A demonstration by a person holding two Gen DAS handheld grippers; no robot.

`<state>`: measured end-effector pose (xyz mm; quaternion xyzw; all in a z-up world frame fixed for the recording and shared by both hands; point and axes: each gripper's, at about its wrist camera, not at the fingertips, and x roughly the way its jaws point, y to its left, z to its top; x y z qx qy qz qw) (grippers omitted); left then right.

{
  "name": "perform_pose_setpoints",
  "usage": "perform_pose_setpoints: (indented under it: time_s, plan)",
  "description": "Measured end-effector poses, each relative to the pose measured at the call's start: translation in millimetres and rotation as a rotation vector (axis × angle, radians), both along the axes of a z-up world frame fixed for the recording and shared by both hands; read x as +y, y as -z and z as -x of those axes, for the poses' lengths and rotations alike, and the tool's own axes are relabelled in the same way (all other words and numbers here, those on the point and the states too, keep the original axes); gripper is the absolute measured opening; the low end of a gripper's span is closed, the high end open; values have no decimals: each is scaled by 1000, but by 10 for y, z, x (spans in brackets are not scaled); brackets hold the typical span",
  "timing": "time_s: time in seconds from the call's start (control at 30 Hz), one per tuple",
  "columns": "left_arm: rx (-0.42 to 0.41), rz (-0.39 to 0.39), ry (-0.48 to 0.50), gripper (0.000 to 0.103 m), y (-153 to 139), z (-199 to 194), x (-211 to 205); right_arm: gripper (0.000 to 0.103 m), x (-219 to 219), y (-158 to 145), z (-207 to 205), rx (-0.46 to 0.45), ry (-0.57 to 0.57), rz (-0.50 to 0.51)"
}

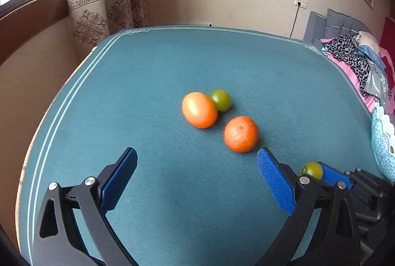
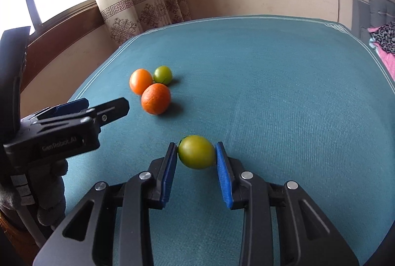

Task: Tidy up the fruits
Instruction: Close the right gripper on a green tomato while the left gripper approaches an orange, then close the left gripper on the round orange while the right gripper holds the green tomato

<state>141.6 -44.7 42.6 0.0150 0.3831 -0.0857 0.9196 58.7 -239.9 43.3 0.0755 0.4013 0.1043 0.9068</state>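
Four fruits show on the teal worktop (image 2: 284,93). Take the rough-skinned orange (image 2: 156,98) as the landmark: a smooth orange tomato (image 2: 141,81) sits just behind it and to its left, and a small green tomato (image 2: 163,74) sits behind it, touching that orange tomato. The second green tomato (image 2: 196,152) is well apart from the orange, nearer the camera and to its right, clamped between the blue pads of the right hand-held gripper (image 2: 196,154). Both pads press on its sides, so this one is grasped. Whether it rests on the cloth or is just clear of it cannot be told.

The left hand-held gripper (image 1: 197,177) is released, jaws wide with nothing between them, and it hangs just on the near side of the orange. A pale blue lacy basket (image 1: 384,142) shows at the worktop's right edge, far to the right of the orange; it is probably the target, though that is only a guess.

Risks from here: the held tomato is smooth and round and gripped only at its widest part, so a quick swing or a slackened squeeze could let it slip out and roll. Too hard a squeeze could bruise or split it. The left gripper's right finger stands close to the orange, and a careless nudge could send that fruit rolling into the pair behind it or toward the worktop's edge.
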Motion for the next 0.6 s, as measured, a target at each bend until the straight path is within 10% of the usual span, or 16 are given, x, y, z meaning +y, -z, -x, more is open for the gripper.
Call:
perform_pose_setpoints:
  time_s: [0.6]
  plan:
    - [64, 34, 44, 75, 161, -379, -407, 32, -113, 84, -4, 8, 22, -53]
